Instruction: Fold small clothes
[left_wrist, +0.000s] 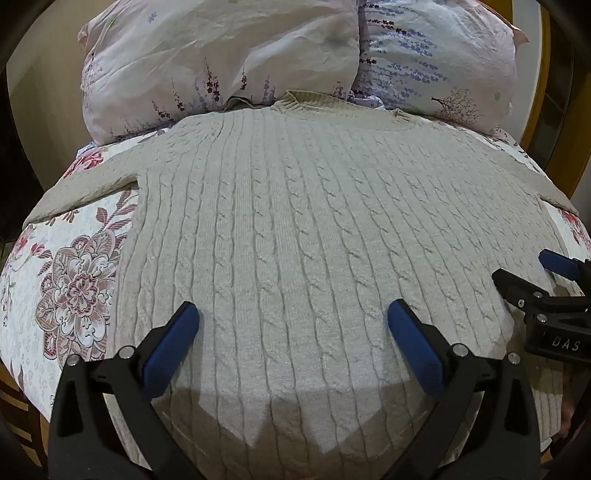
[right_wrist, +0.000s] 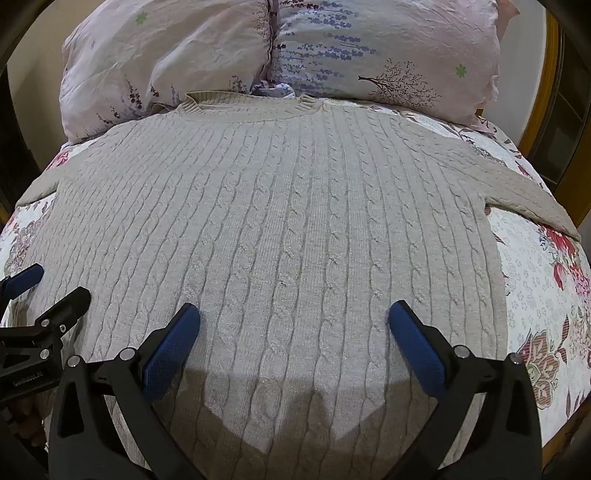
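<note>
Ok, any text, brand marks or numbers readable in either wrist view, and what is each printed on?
"DAS": white letters on the black body of the right hand-held gripper, seen in the left wrist view.
"GenRobot.AI": small, slightly blurred white print on the black body of the left hand-held gripper, seen in the right wrist view.
Sweater, bedspread, pillows: no text.

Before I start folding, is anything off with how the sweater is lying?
Nothing stands out. The sweater lies flat and spread on the floral bedspread, neckline toward the pillows, both sleeves out to the sides. Both grippers have open jaws above its lower part.
</note>
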